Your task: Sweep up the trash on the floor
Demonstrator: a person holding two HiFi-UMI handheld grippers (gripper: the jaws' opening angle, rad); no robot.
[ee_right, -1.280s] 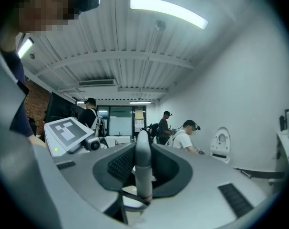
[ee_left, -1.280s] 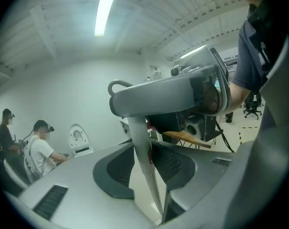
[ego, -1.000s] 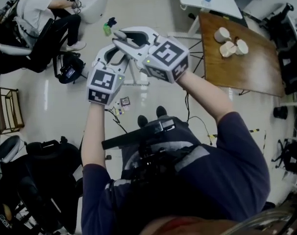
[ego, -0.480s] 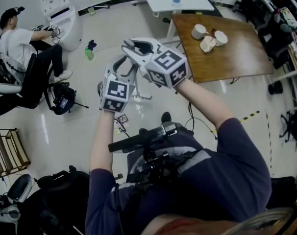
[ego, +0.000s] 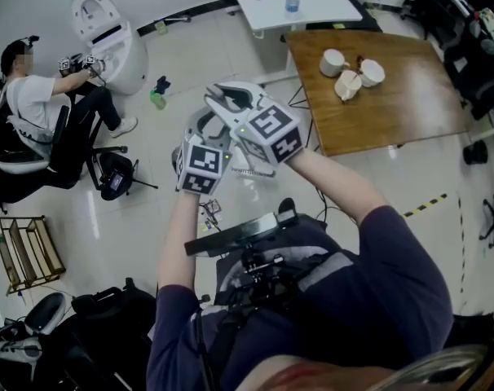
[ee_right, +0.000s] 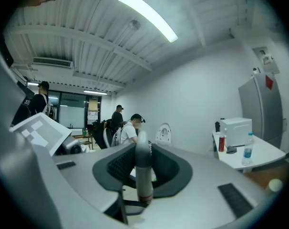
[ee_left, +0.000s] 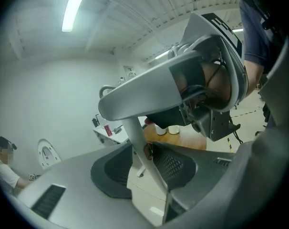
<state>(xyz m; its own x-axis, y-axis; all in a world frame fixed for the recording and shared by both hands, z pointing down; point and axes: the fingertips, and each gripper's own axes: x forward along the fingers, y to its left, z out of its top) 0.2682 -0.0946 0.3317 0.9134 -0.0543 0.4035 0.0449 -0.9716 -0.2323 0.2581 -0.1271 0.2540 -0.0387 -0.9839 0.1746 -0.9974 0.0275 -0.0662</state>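
On the pale floor just below the grippers lie small scraps [ego: 209,208]; a green bottle [ego: 156,98] lies farther off, near the seated person [ego: 35,104]. Nothing looks swept yet, and the step in hand seems to be bringing the tool into place. One slim handle [ee_right: 143,175] runs through both grippers. The right gripper [ego: 229,98] pinches it near its top. The left gripper [ego: 202,125], lower down, is closing its jaws round it, the pads seemingly not tight yet. I cannot make out the handle's working end. Next, the left grip must firm up and the head must drop to the floor behind the scraps. A black bag [ego: 116,177] and the wooden table [ego: 385,112] hem in the stroke on either side.
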